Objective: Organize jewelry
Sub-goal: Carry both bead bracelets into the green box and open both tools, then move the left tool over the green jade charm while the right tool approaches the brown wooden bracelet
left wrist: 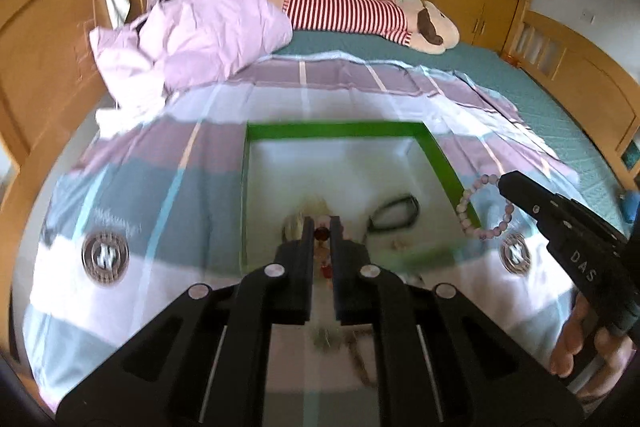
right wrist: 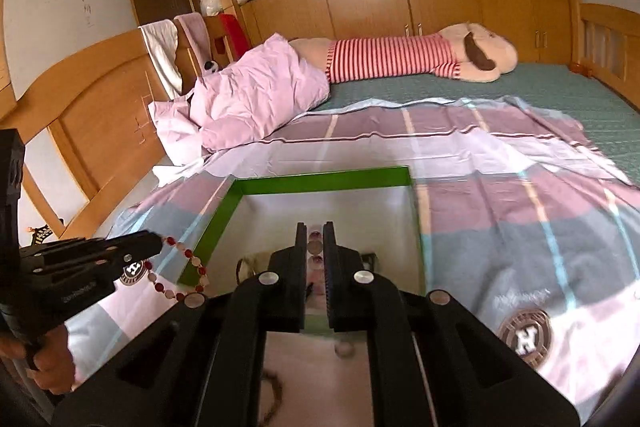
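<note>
The left gripper (left wrist: 322, 227) fingers pinch a red-and-white bead bracelet (right wrist: 176, 269) hanging lengthwise downward, the right gripper (right wrist: 315, 231) fingers a pink bead bracelet (left wrist: 486, 207), above the green-rimmed box (left wrist: 336, 129).

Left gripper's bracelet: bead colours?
Red and pale pink/white beads, clearest in the right wrist view.

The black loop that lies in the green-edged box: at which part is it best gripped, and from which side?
Probably pinch the black loop across one strand, at the end farther from the wall, coming straight down from above. It lies flat on the white floor close to a wall of the green-edged box, so a sideways approach looks blocked.
</note>
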A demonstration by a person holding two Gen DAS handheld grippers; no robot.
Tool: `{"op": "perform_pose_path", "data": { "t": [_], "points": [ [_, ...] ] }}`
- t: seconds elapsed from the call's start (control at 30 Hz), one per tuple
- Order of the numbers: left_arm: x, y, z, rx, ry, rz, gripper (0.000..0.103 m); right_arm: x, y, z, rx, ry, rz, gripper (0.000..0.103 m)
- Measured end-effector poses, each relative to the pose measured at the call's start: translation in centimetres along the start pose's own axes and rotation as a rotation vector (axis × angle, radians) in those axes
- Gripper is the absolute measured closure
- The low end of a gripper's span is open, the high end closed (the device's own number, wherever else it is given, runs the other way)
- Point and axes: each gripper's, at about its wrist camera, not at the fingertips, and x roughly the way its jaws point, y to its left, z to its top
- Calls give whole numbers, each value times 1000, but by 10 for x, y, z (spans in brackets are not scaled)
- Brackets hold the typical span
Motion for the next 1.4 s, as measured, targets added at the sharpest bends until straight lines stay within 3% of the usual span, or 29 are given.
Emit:
{"op": "perform_pose_path", "data": {
  "t": [0.23,0.43,0.47,0.5,0.57,0.63,0.77,0.9,1.07,1.27,1.33,1.4],
  "points": [
    [77,22,16,-34,99,67,95,74,-5,6,-42,96,-49,95],
    [97,34,31,-61,105,70,95,101,-1,6,-42,124,-19,93],
    [97,33,32,-70,105,67,94,102,2,3,-49,133,-23,83],
    [95,33,34,-83,97,65,93,100,4,1,-51,137,-20,65],
    [87,29,35,-89,91,45,85,92,8,1,-41,130,-11,49],
    [77,23,32,-73,86,31,76,77,12,4,-31,123,24,49],
    [42,7,18,2,50,38,75,35,24,2,-74,107,50,49],
    [21,7,-20,5,80,6,73,7,23,-31,-98,184,23,49],
    [27,15,-73,14,180,63,71,27,27,-76,-117,339,-8,65],
    [38,16,-85,-9,216,80,68,60,52,-117,-200,485,34,66],
    [42,17,-87,-11,229,80,67,69,59,-132,-274,536,-27,67],
    [46,17,-89,-15,247,76,67,74,57,-143,-325,559,-104,73]
  ]
}}
